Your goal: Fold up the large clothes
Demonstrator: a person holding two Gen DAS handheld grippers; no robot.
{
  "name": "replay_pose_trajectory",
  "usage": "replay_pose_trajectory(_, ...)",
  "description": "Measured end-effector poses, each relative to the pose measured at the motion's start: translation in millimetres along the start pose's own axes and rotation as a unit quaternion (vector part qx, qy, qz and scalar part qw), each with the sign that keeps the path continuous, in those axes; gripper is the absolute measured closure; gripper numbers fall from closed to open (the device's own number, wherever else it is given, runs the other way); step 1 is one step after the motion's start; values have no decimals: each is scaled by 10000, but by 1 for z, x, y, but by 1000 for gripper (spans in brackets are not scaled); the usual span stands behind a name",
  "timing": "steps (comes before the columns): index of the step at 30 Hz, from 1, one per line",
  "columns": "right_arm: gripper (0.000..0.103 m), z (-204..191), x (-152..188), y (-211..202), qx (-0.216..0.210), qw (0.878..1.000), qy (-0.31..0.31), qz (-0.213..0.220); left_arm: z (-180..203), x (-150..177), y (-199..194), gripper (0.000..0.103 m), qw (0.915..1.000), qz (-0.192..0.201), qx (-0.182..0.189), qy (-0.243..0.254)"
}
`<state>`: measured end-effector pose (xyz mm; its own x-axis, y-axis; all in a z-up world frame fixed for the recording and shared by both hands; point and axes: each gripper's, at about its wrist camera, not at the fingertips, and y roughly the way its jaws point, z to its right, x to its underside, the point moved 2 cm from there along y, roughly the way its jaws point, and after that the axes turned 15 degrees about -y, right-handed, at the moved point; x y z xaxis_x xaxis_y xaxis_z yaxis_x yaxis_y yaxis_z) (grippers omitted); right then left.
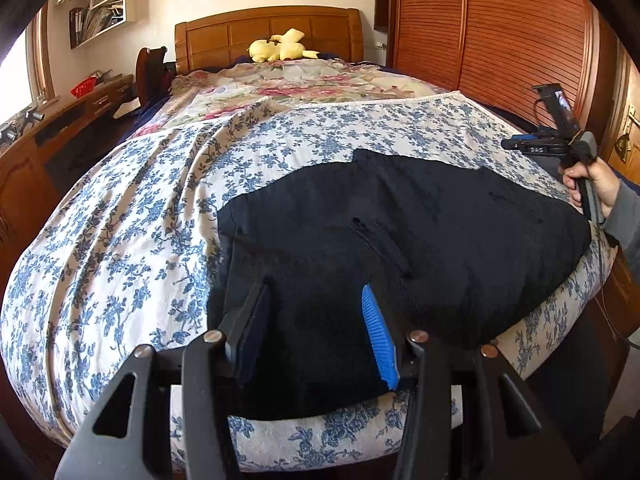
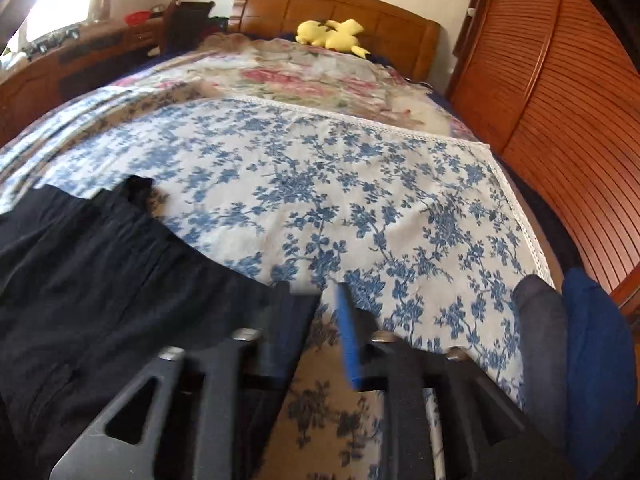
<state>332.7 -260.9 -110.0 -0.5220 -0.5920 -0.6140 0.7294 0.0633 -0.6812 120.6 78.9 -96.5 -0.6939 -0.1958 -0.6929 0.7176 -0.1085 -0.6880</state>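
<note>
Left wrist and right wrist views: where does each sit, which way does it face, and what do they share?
Left wrist: over the foot of the bed, facing the headboard; its jaws straddle the black garment; the right hand shows.
Right wrist: beside the garment's right edge, facing the headboard; own jaws apart with nothing between them, over the blue floral cover.
Shared: garment, cover, headboard, yellow plush toy, louvred wardrobe.

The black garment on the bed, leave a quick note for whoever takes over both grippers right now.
Left gripper: open above the near edge of the black garment, nothing pinched.
Right gripper: open, empty, over the blue floral bedspread just beyond the garment's right edge.
Done: garment lies mostly flat at the bed's foot, apparently partly folded.
Left: grip an edge, finish folding.
</note>
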Motion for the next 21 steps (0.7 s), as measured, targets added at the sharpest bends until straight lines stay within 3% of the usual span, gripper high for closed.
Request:
replay_pose_trajectory(1, 56, -1, 3, -5, -26, 10000, 11, 29, 2, 2, -2, 56, 10000, 10, 40, 15)
replay_pose_trajectory(8, 56, -49, 24, -75, -674, 9967, -209, 395, 17, 9, -9, 57, 9993, 91, 276, 214)
replay_pose_trajectory(15, 56, -106, 50, -108, -1439, 9877, -366, 488, 16, 19, 0, 57, 9996, -89, 196, 175)
replay_pose_trajectory(21, 56, -115, 77, -106, -1413, 9893, -258, 265, 8, 32, 14, 58, 9996, -289, 62, 47)
